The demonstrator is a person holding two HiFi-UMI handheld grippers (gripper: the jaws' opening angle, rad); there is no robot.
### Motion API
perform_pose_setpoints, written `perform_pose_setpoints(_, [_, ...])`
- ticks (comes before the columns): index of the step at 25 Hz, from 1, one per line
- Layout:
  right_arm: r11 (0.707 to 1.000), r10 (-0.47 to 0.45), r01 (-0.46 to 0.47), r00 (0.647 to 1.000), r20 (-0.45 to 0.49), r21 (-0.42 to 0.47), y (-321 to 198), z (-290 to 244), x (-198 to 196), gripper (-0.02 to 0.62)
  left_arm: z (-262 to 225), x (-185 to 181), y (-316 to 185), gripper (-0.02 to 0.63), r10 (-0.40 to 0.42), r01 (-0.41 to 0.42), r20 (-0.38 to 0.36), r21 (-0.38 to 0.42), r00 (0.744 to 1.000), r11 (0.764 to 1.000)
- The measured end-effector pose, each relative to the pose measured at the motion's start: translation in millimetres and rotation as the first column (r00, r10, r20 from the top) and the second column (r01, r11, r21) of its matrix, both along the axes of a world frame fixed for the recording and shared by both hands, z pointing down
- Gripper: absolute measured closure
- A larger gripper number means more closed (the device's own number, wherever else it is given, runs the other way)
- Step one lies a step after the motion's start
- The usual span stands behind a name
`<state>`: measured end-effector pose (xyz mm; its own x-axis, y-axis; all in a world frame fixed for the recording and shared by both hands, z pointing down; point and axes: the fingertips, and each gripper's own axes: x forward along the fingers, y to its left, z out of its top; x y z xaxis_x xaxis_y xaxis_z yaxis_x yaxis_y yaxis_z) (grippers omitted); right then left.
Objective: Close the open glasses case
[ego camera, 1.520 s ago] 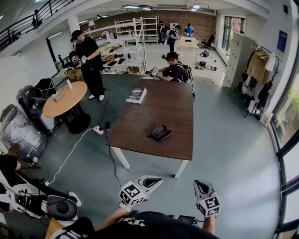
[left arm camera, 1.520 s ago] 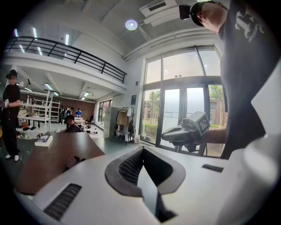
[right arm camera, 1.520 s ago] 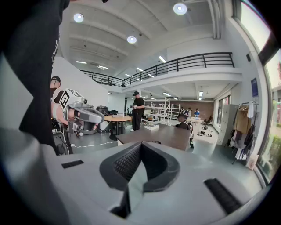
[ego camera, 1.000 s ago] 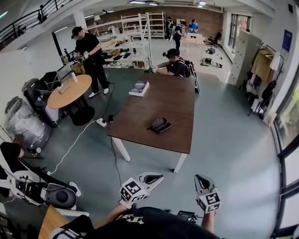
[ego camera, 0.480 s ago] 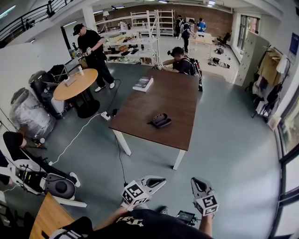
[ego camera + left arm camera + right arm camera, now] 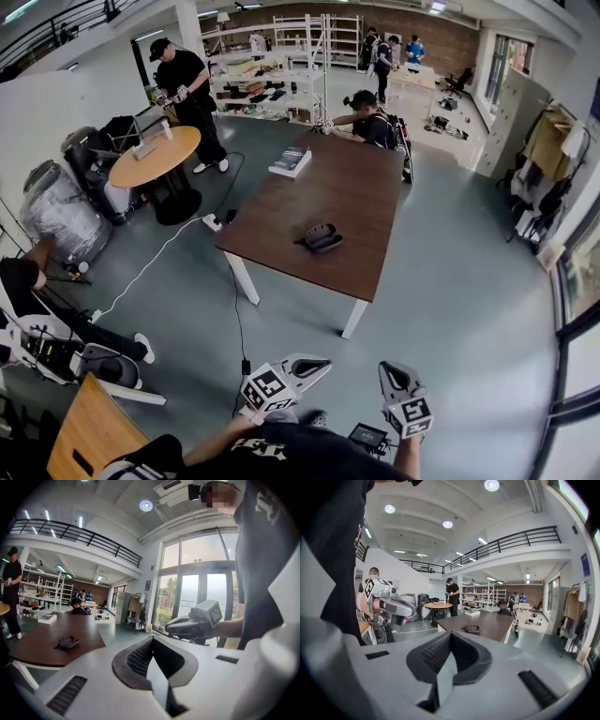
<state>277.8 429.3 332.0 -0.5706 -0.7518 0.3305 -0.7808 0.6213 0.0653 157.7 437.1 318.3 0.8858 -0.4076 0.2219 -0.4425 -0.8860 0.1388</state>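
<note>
- Task's thing: open glasses case, dark, both halves lying spread on the brown desk. It sits on the half of the desk closer to the camera, just above frame centre in the head view.
- Left tongs: closed, tips meeting, nothing between them. They are held low at bottom centre of the head view, pointing up-frame and a little right.
- Right tongs: also closed and empty, just right of the left pair, pointing up-frame.
- Key relation: the case lies up-frame from both tongs and well apart from them. A stretch of grey floor and the desk's closer edge lie between.
- The case is almost directly above the left tongs in the frame and up-left of the right pair, so I judge the left the nearer, by little.
- Long axis of the case looks to run roughly left to right in the frame, slightly tilted. It is too small to say which half is the lid.
- Left gripper view shows the case at lower left. Right gripper view shows it near centre, just above the tips.
- Judgement: closing not yet started. The gap to the desk must be covered before either pair can reach.
- Other: a book lies at the desk's far left corner, well apart from the case.
</note>
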Motion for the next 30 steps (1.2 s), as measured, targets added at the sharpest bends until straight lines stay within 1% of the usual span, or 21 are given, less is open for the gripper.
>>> perform_pose_setpoints(5, [0.998,-0.046,0.046,0.999,-0.011,-0.031,-6,7,-8,0.607,3,1,-7,0.599,0.005,-0.005,0.000,-0.015,1.000,1.000])
perform_pose_setpoints(7, [0.998,-0.060,0.060,0.998,0.010,-0.027,-10,6,-14,0.607,6,-1,-14,0.599,0.002,-0.002,-0.006,-0.022,1.000,1.000])
perform_pose_setpoints(10, [0.999,-0.044,0.044,0.997,0.057,-0.007,-18,2,-19,0.607,11,-2,-25,0.599,0.009,-0.009,-0.012,-0.029,1.000,1.000])
perform_pose_setpoints(12, [0.999,-0.035,0.035,0.997,0.068,0.003,-26,0,-21,0.607,13,-1,-35,0.598,0.017,-0.018,-0.018,-0.028,1.000,0.999])
perform_pose_setpoints(17, [0.999,-0.038,0.038,0.999,0.037,0.010,-44,-5,-27,0.607,9,-5,-57,0.599,0.032,-0.033,-0.037,-0.031,0.999,0.999])
perform_pose_setpoints(20, [0.999,-0.046,0.045,0.998,0.039,0.017,-59,-10,-37,0.607,6,-12,-72,0.599,0.047,-0.048,-0.041,-0.025,0.998,0.999])
perform_pose_setpoints(23, [0.999,-0.045,0.045,0.999,-0.013,0.016,-77,-11,-55,0.607,3,-26,-90,0.599,0.051,-0.052,-0.041,-0.018,0.998,0.999])
perform_pose_setpoints(25, [0.998,-0.060,0.060,0.997,-0.054,0.000,-87,-8,-75,0.607,0,-39,-101,0.598,0.051,-0.052,-0.044,-0.015,0.998,0.999])
perform_pose_setpoints(26, [0.997,-0.074,0.074,0.996,-0.058,0.000,-91,-8,-84,0.607,1,-45,-106,0.599,0.051,-0.052,-0.042,-0.014,0.998,0.999])
perform_pose_setpoints(28, [0.993,-0.121,0.122,0.993,-0.012,0.006,-98,-9,-102,0.607,2,-53,-116,0.599,0.054,-0.055,-0.037,-0.009,0.998,0.998])
perform_pose_setpoints(30, [0.983,-0.180,0.181,0.978,0.106,-0.007,-102,-18,-119,0.607,1,-60,-125,0.598,0.062,-0.062,-0.034,-0.004,0.997,0.998])
